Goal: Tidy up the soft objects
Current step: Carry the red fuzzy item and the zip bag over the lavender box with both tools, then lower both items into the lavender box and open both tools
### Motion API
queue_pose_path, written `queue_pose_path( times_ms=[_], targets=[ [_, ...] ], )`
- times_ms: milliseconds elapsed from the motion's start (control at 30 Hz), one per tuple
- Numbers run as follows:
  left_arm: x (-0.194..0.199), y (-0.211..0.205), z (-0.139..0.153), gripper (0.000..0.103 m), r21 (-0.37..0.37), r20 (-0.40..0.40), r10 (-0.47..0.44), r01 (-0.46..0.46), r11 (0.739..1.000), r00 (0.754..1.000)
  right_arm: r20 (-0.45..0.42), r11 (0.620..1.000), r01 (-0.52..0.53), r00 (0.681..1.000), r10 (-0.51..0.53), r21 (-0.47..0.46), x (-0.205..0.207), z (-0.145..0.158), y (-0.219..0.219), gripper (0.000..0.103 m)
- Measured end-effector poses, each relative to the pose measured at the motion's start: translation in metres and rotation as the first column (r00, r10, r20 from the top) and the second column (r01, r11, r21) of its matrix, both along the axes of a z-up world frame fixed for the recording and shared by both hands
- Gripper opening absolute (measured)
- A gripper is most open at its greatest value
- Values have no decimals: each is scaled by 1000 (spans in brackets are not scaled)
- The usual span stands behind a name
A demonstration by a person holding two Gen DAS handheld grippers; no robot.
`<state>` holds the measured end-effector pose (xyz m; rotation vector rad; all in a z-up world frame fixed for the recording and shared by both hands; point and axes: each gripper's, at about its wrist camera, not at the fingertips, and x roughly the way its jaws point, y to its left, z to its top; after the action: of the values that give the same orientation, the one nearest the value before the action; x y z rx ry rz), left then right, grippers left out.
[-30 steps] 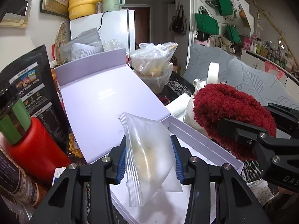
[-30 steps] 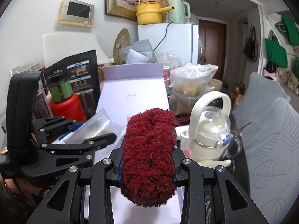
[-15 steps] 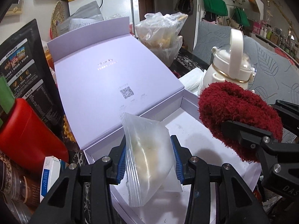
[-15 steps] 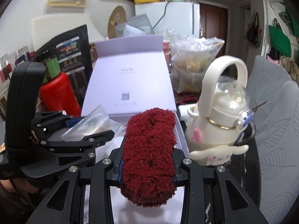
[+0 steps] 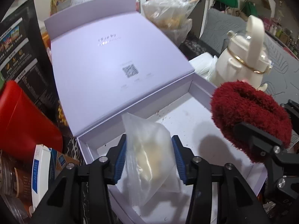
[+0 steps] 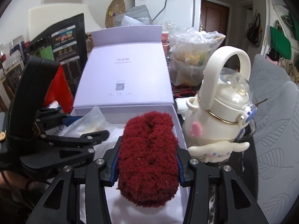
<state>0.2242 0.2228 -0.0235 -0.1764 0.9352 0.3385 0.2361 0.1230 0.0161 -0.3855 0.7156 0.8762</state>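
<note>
Now: both loads over open lilac box (image 5: 198,91), frame centre | left tongs (image 5: 149,158) clamped on plastic pouch (image 5: 149,156) | right tongs (image 6: 147,160) clamped on red fuzzy roll (image 6: 148,158) | step: placing | next: lower, release inside tray, likely

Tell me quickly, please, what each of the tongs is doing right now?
Left tongs: closed on the clear plastic bag, over the open box.
Right tongs: closed on the red fluffy item.
</note>
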Motion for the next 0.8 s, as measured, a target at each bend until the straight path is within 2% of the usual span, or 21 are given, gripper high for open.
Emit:
queue_pose_path(
  times_ms=[67,100,200,400,633,800],
  targets=[
    [1,3,-4,75,-7,-30,20,-20,1000,999,-2,1000,6,1000,-6,-9,1,-1,0,51],
    [1,4,-5,78,-12,-34,25,-26,1000,999,-4,1000,9,1000,-9,-9,2,-1,0,52],
    [0,4,-4,78,-7,-27,30,-30,1000,999,3,1000,13,1000,-13,-11,3,1,-2,59],
    [-6,-2,5,78,8,-11,18,-18,1000,1000,5,999,30,1000,-29,-15,3,5,-5,60],
    [-22,0,28,78,29,26,44,-45,999,999,-22,998,64,998,-64,1,5,14,-10,60],
    [-37,-2,50,78,52,77,66,-70,996,995,-7,997,66,998,-66,27,-4,27,-16,60]
  ],
)
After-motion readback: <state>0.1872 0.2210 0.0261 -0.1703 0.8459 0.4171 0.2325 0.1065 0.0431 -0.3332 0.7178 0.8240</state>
